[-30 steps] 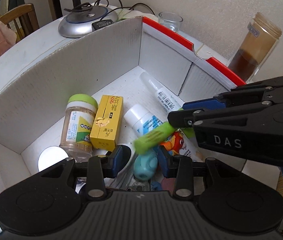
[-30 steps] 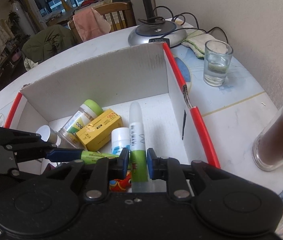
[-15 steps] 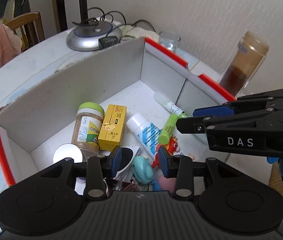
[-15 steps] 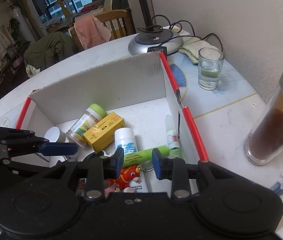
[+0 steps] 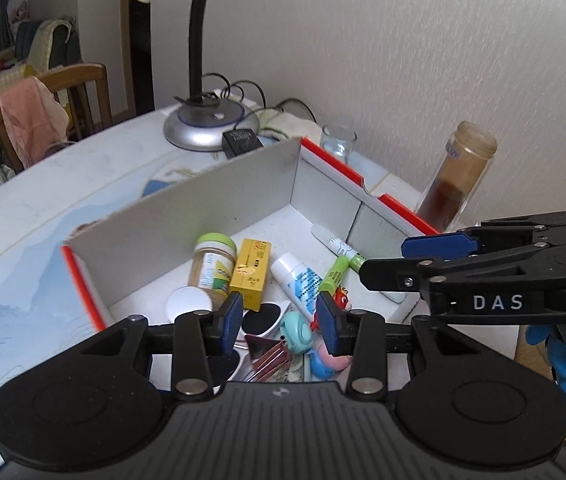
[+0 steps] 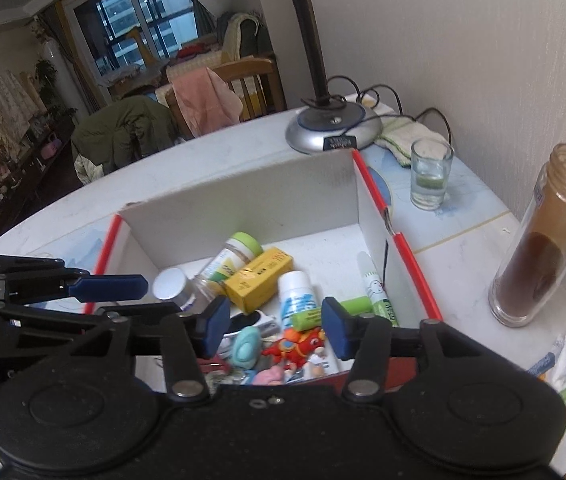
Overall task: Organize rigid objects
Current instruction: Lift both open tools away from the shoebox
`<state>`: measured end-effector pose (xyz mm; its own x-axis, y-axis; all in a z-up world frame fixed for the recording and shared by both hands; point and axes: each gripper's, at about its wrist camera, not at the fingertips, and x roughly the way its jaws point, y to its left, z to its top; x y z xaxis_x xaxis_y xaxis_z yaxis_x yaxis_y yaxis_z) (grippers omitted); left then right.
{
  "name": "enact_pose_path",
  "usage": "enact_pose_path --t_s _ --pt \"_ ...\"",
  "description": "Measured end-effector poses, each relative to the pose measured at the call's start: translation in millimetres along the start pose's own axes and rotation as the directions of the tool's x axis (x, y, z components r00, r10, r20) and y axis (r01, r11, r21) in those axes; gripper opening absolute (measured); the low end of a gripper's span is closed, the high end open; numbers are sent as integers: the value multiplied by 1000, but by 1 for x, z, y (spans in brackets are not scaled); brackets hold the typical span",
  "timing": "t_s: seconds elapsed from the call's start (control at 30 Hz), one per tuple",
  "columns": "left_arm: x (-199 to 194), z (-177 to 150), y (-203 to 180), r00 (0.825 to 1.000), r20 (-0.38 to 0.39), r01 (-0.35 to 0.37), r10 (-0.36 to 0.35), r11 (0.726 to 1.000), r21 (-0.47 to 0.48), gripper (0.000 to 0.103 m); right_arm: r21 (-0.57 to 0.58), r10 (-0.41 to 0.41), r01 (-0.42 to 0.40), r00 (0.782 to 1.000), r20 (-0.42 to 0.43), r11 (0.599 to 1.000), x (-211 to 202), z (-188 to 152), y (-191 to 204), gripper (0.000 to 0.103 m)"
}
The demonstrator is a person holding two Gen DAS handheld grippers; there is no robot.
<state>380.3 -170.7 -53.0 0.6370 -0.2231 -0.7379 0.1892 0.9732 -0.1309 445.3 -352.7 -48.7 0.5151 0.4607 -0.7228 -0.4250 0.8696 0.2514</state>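
A white table [image 6: 211,156] by a pale wall is carrying a desk lamp [image 6: 333,126], a small glass [image 6: 430,172] and a tall jar [image 6: 545,240] with a brown filling; the open cardboard box [image 5: 219,196] with red edges is sitting in the middle of it. You are holding both grippers above the box's near edge, tilted down into it.

Your left gripper [image 5: 279,326] is gaping a little, with nothing between its blue pads. Your right gripper [image 6: 275,326] is opening its jaws, and they too are gripping nothing.

Inside the box, a green-lidded bottle [image 6: 233,258] and a yellow carton [image 6: 261,280] are lying side by side toward its left half. A white bottle [image 6: 297,294] is lying just right of the carton. A green marker [image 6: 329,312] and a white tube [image 6: 375,288] are resting by the box's right wall. A red toy [image 6: 299,346] and a teal toy [image 6: 245,342] are lying near the box's front edge.
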Motion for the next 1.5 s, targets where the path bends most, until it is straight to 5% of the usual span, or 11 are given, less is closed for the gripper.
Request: enact_pose_path --t_s 0.13,0.23,0.47,0.67,0.9,1.07,1.5 --pt "-23 -4 7 999 37 5 -5 1000 -8 39 2 4 -4 999 39 1000 -16 -3 13 60" --pt "-40 -7 12 998 67 4 -3 1000 -10 57 2 9 -9 998 70 1000 -28 -6 22 64" --pt "-71 -19 24 993 116 6 -4 1000 -24 59 -26 5 -2 992 124 1000 -50 -17 47 75" --pt "-93 -33 36 988 152 10 -4 999 -43 79 -47 10 -2 984 175 999 -67 -27 66 88" --pt "-108 -51 46 986 169 -1 12 998 -66 86 -53 7 5 973 229 999 -83 -37 85 102" --pt "-116 -63 54 985 174 -6 22 996 -91 102 -48 4 8 968 251 999 -89 -44 96 103" --pt "-145 -84 51 975 218 -32 48 997 -73 102 9 -35 34 961 275 999 -100 -71 118 103"
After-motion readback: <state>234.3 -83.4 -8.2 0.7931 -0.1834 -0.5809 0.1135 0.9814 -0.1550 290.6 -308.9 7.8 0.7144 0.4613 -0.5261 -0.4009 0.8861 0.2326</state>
